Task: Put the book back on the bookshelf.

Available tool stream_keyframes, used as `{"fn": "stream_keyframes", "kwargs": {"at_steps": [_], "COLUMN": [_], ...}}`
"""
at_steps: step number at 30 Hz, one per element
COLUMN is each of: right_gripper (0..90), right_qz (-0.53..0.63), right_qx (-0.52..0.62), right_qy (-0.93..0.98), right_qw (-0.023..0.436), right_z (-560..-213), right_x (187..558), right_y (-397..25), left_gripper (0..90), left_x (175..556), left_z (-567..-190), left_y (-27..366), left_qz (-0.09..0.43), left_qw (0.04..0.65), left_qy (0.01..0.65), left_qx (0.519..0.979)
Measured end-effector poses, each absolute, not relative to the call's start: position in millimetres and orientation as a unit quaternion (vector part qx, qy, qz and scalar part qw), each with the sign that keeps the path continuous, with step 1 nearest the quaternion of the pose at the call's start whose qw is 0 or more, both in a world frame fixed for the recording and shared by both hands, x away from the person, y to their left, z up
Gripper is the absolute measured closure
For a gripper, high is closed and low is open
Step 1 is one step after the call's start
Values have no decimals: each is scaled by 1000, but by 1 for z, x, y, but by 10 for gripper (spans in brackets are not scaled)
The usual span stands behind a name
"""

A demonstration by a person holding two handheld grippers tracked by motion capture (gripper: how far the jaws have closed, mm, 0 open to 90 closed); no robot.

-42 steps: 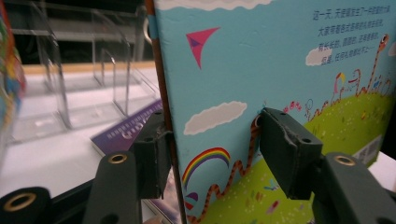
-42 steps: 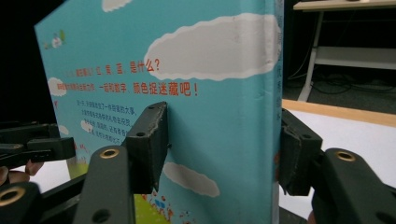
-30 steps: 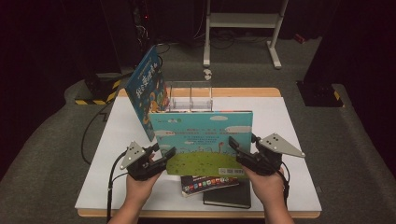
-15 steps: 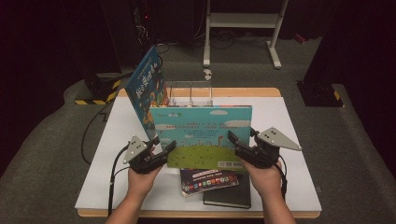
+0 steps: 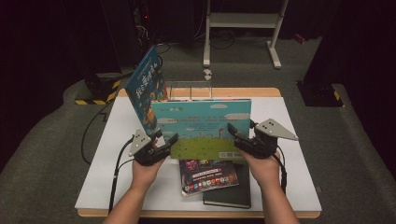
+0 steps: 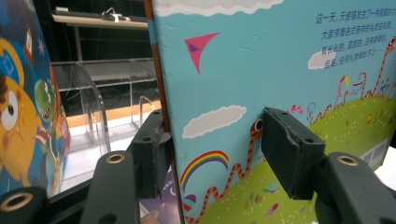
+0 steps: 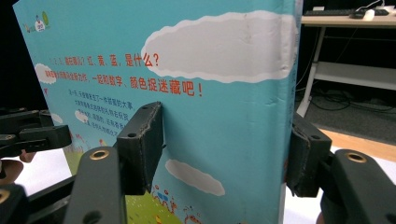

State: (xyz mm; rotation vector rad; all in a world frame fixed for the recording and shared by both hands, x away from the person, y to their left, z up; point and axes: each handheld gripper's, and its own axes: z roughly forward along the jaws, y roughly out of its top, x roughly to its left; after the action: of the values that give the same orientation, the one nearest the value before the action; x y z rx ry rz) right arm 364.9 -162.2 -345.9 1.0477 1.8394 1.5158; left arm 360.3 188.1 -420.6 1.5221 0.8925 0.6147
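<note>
A: Eyes on the turquoise picture book (image 5: 205,128): it stands upright over the middle of the worktop (image 5: 289,177), back cover facing the person, its lower edge above the small stack of books near the front edge.

B: And it is held from both ends. The left hand-held gripper (image 5: 169,142) has its jaws pinching the book's left edge, one pad in front of the cover and one behind. You can see that in the left gripper view, where the pad (image 6: 287,154) sits on the little snake drawing.

A: Same story on the other side. The right hand-held gripper (image 5: 235,135) clamps the right edge, with the front pad (image 7: 142,144) flat on the cover below the red lettering.

B: Is the book resting on the stack, or is it lifted off?

A: Hard to say from above; the lower edge overlaps the dark paperback (image 5: 208,175), but I cannot tell whether they touch.

B: Under that paperback lies a black book (image 5: 229,198), flat on the worktop.

A: Farther back, a second blue picture book (image 5: 145,91) leans upright to the left, just beside a clear acrylic rack (image 5: 189,88) at the far edge.

B: That rack also shows behind the left gripper's jaws, with the yellow cartoon face of the leaning book at the left.
</note>
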Motion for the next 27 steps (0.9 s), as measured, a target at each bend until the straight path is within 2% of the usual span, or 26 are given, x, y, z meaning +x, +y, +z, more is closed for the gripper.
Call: {"fn": "stream_keyframes", "kwargs": {"at_steps": [13, 27], "right_gripper": [373, 395], "right_qz": [580, 571], "right_qx": [355, 342], "right_qy": [675, 706], "right_qw": [286, 241], "right_z": [-351, -359], "right_x": [342, 344], "right_y": [-157, -158], "left_gripper": [436, 420], "left_x": [344, 337], "left_z": [-429, -439], "left_y": [195, 202], "left_qz": [274, 274], "left_qw": [595, 590], "left_qy": [366, 380], "left_qx": [661, 658]}}
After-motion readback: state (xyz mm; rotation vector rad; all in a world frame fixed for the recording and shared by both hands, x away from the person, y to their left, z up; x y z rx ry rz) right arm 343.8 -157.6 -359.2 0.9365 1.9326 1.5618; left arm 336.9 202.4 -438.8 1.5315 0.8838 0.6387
